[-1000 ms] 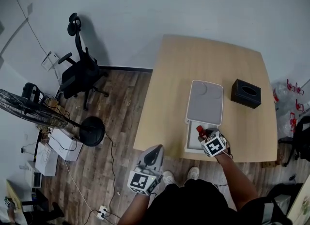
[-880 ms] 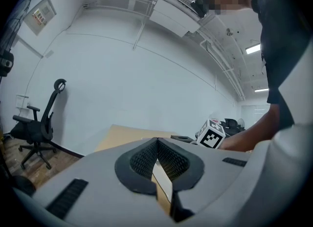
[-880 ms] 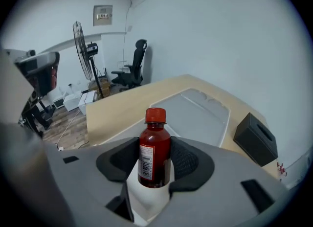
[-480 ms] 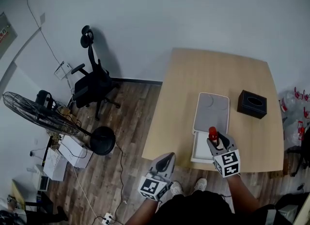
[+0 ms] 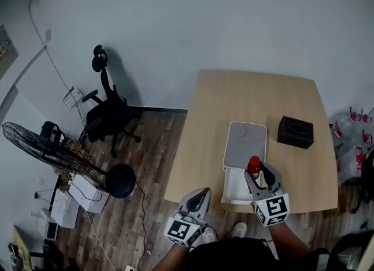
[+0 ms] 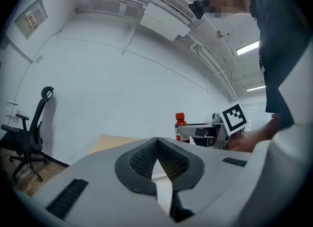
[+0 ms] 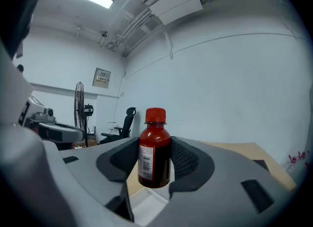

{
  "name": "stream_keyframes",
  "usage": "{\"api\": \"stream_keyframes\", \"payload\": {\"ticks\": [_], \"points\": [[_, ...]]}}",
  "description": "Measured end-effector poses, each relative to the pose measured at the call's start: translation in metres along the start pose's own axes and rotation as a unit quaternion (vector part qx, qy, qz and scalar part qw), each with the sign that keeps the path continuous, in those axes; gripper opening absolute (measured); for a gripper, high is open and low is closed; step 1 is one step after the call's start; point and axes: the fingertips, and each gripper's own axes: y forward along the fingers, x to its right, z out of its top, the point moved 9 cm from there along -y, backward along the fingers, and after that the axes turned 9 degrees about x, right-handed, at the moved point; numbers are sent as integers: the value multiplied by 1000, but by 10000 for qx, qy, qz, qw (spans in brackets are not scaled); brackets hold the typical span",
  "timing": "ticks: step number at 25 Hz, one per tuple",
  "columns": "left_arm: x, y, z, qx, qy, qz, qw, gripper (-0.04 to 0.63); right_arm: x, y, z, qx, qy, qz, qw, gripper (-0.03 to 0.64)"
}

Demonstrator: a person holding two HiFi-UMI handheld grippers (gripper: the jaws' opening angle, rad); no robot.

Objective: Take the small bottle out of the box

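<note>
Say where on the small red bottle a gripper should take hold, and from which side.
Grip the bottle on its round body at the label, below the red cap. Come in level from the side, with one pad on each flank. It stands upright, and the body is its widest, straightest part, while the cap is narrow. The right gripper holds it this way.

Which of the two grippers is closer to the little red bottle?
Right. The right gripper is shut on the bottle, holding it upright above the open white box. The left gripper, shut and empty, sits off to the bottle's left, near the table's front edge.
</note>
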Motion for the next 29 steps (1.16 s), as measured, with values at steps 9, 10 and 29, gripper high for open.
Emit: {"api": "stream_keyframes", "payload": {"ticks": [9,10,29], "points": [[2,11,9,10,14,51,10000,12,5,-5,8,97,-267,-125,9995,212],[3,12,9,7,-3,72,10000,12,6,-6,9,120,-254,-133,9995,212],[1,17,7,-65,-29,147,9999,12,10,1,7,161,-238,-26,9996,212]]}}
